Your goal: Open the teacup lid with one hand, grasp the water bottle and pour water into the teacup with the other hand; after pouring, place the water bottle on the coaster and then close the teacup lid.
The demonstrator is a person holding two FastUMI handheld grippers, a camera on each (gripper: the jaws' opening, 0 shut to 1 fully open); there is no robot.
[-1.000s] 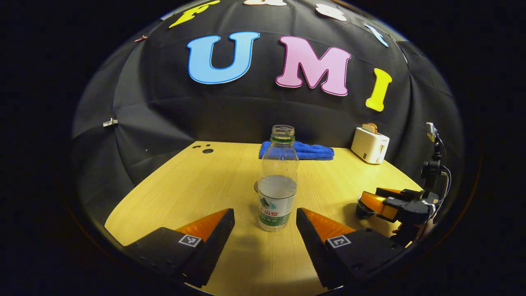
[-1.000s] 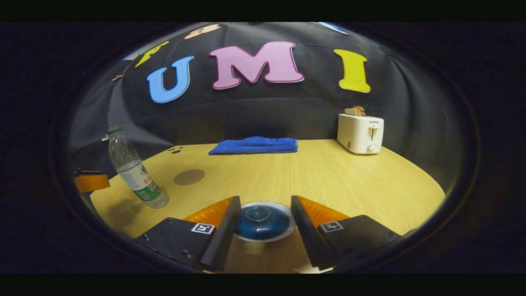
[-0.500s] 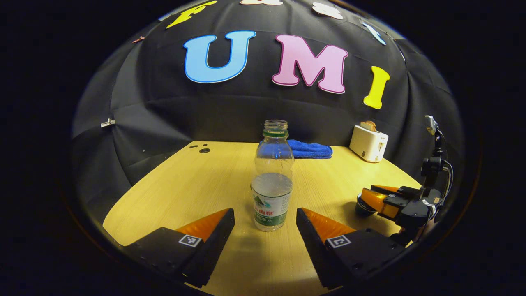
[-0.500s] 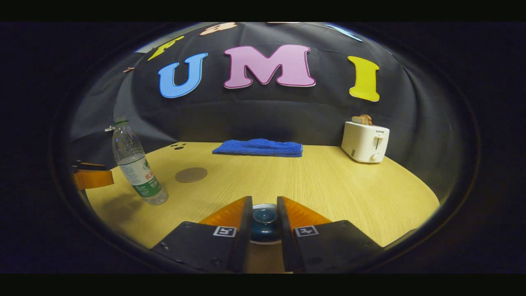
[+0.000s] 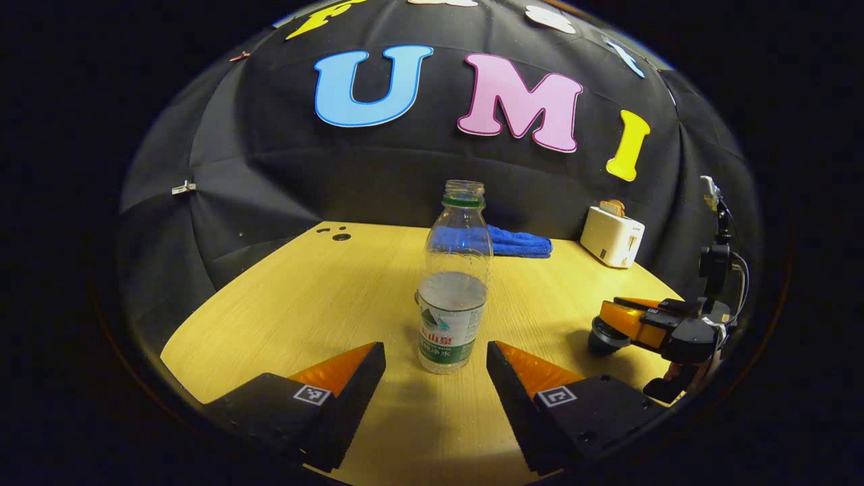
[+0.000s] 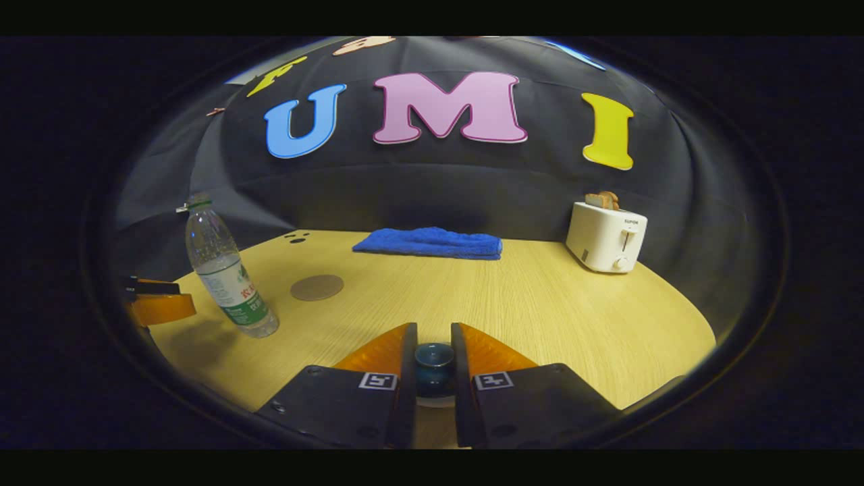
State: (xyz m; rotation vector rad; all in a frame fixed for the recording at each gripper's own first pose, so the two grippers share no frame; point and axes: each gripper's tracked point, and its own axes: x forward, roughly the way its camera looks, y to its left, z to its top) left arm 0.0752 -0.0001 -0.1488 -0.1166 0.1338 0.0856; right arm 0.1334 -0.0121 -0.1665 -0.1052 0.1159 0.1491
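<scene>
Right tongs (image 6: 433, 364), bottom centre of the right gripper view, are drawn in on the small dark-blue glazed knob of the teacup lid (image 6: 433, 358); contact on both sides appears likely, though the cup beneath is largely hidden. Left tongs (image 5: 436, 368) stand wide apart, empty. The clear uncapped plastic water bottle (image 5: 453, 297) stands upright on the pale wooden worktop (image 5: 304, 297), dead ahead between them, nearer this hand, long axis vertical.

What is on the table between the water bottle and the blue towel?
In the right gripper view, the round coaster lies flat on the table between the water bottle and the blue towel.
</scene>
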